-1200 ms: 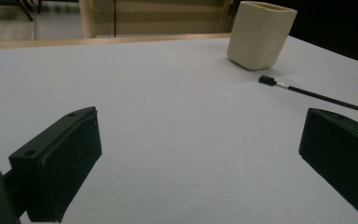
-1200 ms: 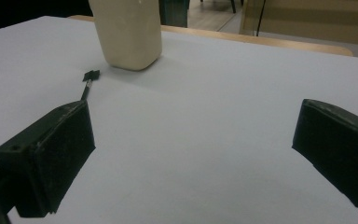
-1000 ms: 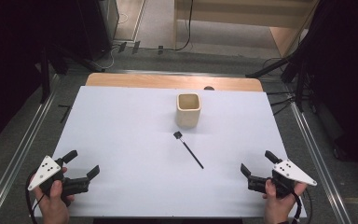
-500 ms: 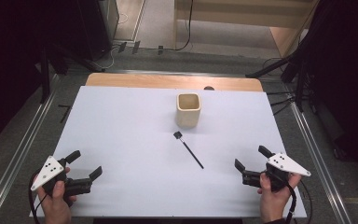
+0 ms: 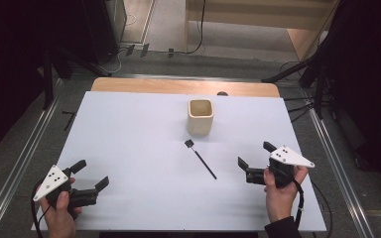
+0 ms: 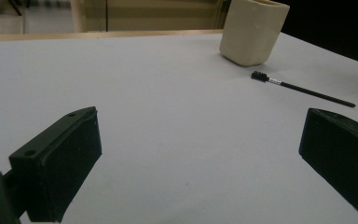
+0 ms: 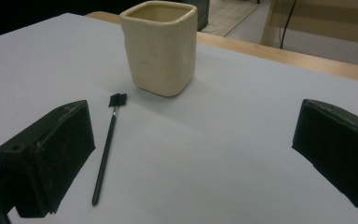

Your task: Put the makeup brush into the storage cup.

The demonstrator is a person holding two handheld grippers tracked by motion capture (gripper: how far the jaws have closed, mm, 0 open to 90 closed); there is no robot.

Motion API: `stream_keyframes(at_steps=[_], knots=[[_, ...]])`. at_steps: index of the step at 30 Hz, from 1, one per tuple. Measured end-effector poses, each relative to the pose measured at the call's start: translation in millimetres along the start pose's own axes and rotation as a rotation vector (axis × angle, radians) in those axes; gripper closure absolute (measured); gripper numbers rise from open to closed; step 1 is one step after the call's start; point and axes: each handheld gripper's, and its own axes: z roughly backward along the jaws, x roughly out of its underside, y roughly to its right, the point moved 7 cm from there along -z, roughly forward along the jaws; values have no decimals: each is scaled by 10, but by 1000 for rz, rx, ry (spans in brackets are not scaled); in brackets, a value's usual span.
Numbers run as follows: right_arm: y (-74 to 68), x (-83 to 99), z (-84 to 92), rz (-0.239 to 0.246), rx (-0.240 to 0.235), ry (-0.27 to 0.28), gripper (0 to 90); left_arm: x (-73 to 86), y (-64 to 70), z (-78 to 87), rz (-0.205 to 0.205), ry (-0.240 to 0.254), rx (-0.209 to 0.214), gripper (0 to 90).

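from the high view i have the right claw [image 5: 252, 161] low over the bench [image 5: 129, 129], jaws spread and holding nothing, pointed toward the thin black brush [image 5: 201, 159] that lies flat on the white surface, a little in front of the cream cup [image 5: 200, 117]. the brush sits apart from the cup, its small square head toward the cup and its tail toward my right side, which is why that claw looks like the one placed for the pickup. my left claw [image 5: 90, 174] waits well apart near the front left corner, spread and empty, i'd say just parked out of the way.

in the left gripper view the jaws stand wide with bare bench between them. the cup [image 6: 253, 31] is cut off at the top edge, and the brush [image 6: 303, 88] lies far off at right, too thin for me to make out its bristles.

in the right gripper view the jaws are wide open. the brush [image 7: 106, 149] lies just beside the left jaw, not between the two, so i judge i need a sideways shift before closing. the cup [image 7: 161, 46] stands upright beyond it. i can't see its inside from here.
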Motion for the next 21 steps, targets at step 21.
stream_keyframes(at_steps=[21], knots=[[-279,-332,-451,34,-75,-37,0,1,-30,17,11,2,-3,0]])
